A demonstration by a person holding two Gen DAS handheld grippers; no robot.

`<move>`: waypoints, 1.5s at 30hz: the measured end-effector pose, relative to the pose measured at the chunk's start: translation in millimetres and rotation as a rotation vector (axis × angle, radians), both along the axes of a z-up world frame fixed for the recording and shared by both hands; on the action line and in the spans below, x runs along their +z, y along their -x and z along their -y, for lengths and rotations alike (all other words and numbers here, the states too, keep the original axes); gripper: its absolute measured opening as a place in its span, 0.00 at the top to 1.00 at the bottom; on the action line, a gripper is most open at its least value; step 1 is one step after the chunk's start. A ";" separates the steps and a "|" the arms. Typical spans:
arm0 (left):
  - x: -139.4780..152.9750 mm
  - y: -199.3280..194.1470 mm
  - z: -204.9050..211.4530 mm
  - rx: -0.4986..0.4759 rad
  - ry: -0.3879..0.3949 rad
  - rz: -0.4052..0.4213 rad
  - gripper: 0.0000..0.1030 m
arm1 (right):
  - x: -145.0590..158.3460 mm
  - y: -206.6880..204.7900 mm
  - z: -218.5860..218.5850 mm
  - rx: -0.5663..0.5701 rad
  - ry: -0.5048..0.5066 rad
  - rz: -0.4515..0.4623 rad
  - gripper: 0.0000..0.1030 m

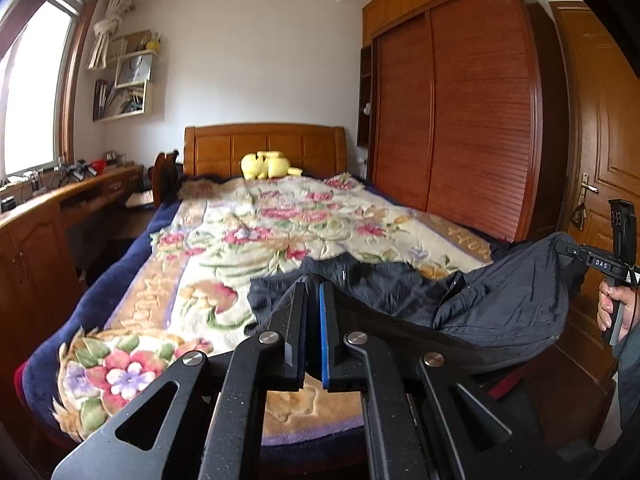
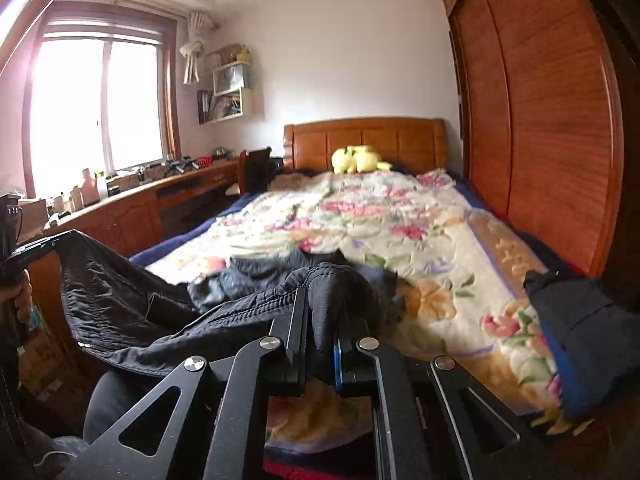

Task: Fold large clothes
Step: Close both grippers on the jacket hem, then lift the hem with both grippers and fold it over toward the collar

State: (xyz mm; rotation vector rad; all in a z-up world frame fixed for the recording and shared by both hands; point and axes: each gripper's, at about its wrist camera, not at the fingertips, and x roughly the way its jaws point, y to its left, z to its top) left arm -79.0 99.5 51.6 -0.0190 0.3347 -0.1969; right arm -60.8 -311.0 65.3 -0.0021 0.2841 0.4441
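I have both tongs clamped on the dark garment (image 1: 500, 300), left tongs (image 1: 314, 286) and right tongs (image 2: 320, 304) level; its held edge spans between them, the rest trailing ahead onto the bed (image 1: 240, 240)

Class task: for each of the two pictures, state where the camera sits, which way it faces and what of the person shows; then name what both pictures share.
Left wrist: on the left hand-held gripper, facing the headboard; right hand shows.
Right wrist: on the right hand-held gripper, facing likewise; left hand shows.
Shared: dark crinkled fabric garment, flowered plush blanket, yellow plush toy.
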 end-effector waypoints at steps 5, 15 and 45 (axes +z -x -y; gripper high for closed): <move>11.9 15.2 -2.0 -0.007 0.004 0.046 0.94 | 5.5 32.6 10.9 -0.001 -0.018 0.049 0.92; -3.9 9.2 -1.4 0.002 0.014 0.017 0.94 | -15.8 34.8 17.9 -0.010 0.003 0.027 0.92; -53.2 -236.9 -16.3 0.115 -0.033 -0.196 0.94 | -47.5 -266.4 -76.0 -0.059 0.192 -0.155 0.91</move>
